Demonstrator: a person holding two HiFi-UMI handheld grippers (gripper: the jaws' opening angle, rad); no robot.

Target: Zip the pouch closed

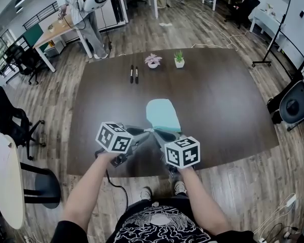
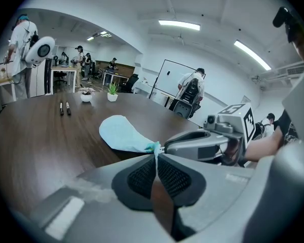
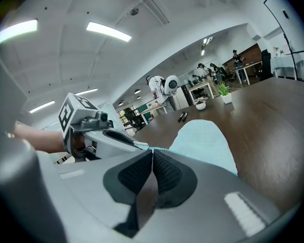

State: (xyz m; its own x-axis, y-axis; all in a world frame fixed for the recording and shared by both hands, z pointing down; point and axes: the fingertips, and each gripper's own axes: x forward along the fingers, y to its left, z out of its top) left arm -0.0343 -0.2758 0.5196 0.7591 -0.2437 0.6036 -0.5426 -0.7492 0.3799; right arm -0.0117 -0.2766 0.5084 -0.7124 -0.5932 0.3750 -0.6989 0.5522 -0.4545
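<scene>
A light blue pouch [image 1: 162, 114] lies flat on the dark brown table [image 1: 218, 100], its narrow end toward me. My left gripper [image 1: 148, 131] comes in from the left and is shut on a teal bit at that near end [image 2: 154, 147]. My right gripper [image 1: 161, 133] meets it from the right, jaws shut on a thin strip of the pouch's edge [image 3: 152, 149]. I cannot make out whether that strip is the zip pull. The two tips nearly touch. In the right gripper view the pouch [image 3: 205, 140] stretches away beyond the jaws.
Two black markers [image 1: 134, 74], a pink flower pot [image 1: 153, 61] and a small green plant [image 1: 179, 58] stand at the table's far side. The table's front edge [image 1: 142, 173] is just under my hands. A person [image 1: 83, 9] stands at the back left.
</scene>
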